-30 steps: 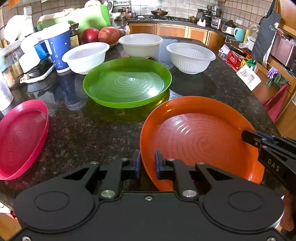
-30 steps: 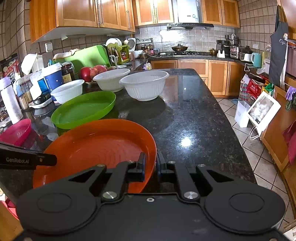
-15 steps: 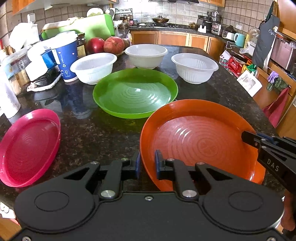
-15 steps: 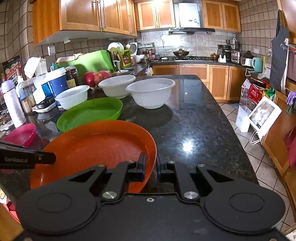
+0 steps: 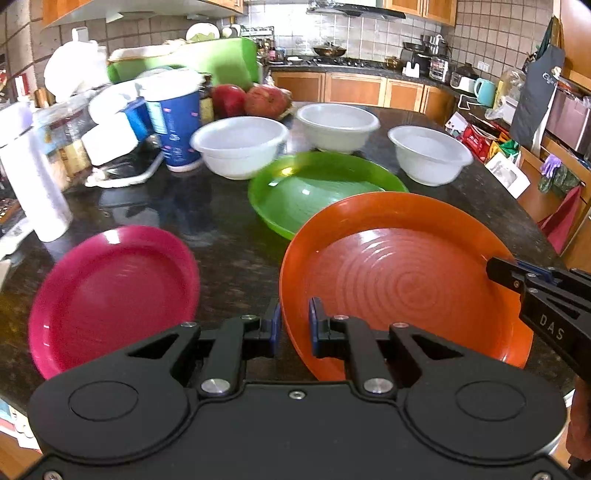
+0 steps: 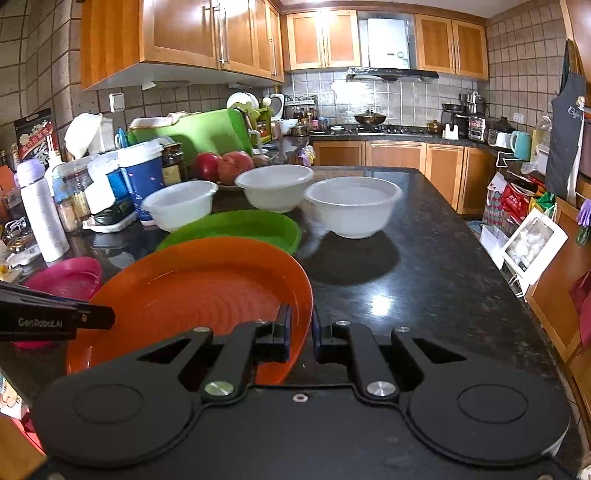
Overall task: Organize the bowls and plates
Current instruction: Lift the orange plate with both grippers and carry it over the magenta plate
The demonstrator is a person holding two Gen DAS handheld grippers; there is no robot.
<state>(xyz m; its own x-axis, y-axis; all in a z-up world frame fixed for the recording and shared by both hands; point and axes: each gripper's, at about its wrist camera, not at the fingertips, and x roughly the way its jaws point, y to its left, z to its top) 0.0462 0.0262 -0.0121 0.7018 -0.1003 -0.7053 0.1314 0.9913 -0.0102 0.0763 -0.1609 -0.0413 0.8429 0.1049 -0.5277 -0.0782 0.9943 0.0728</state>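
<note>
A lived-in home kitchen. Wooden wall cabinets (image 6: 177, 33) fill the upper left of the right wrist view, with a tiled backsplash (image 6: 373, 98) and a range hood (image 6: 391, 74) at top centre above a stove carrying a pan (image 6: 370, 118). A dark granite counter (image 6: 424, 258) runs through the middle, cluttered at left with a green cutting board (image 6: 199, 134), red fruit, perhaps pomegranates (image 6: 225, 166), jars and a white bottle (image 6: 42, 218). A dark apron (image 6: 565, 136) hangs at the right edge near a teal mug (image 6: 521, 144).
</note>
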